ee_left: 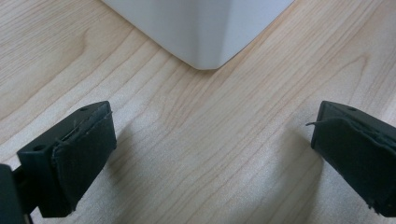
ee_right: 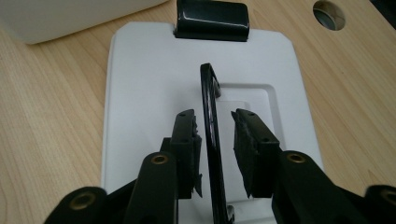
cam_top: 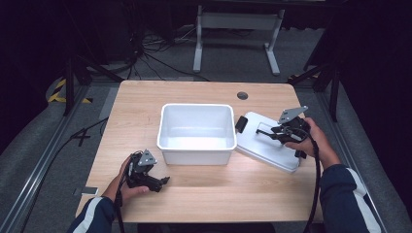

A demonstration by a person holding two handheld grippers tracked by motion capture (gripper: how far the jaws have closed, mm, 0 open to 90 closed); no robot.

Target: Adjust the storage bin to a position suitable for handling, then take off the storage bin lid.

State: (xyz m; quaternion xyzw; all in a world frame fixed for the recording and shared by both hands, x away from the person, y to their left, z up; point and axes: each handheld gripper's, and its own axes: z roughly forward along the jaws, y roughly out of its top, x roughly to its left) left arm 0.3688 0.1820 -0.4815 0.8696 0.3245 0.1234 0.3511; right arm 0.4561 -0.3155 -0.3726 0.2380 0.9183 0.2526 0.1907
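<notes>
Flat white rectangular plastic lid [cam_top: 266, 143] lies top side up, just right of the open white plastic bin [cam_top: 196, 132], near edge touching or nearly touching the bin's right wall. Thin black handle [ee_right: 211, 126] stands upright at lid centre. Black latch clip [ee_right: 212, 20] sits on the bin-side edge.

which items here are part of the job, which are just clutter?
In play:
- white lid flat on the table, right of the bin
- its black handle, standing up between the right tongs, pads not pressing it
- white bin, open, nothing inside

Not in play:
- left tongs, open over bare table
- table's cable hole
- white frame on the floor behind
</notes>
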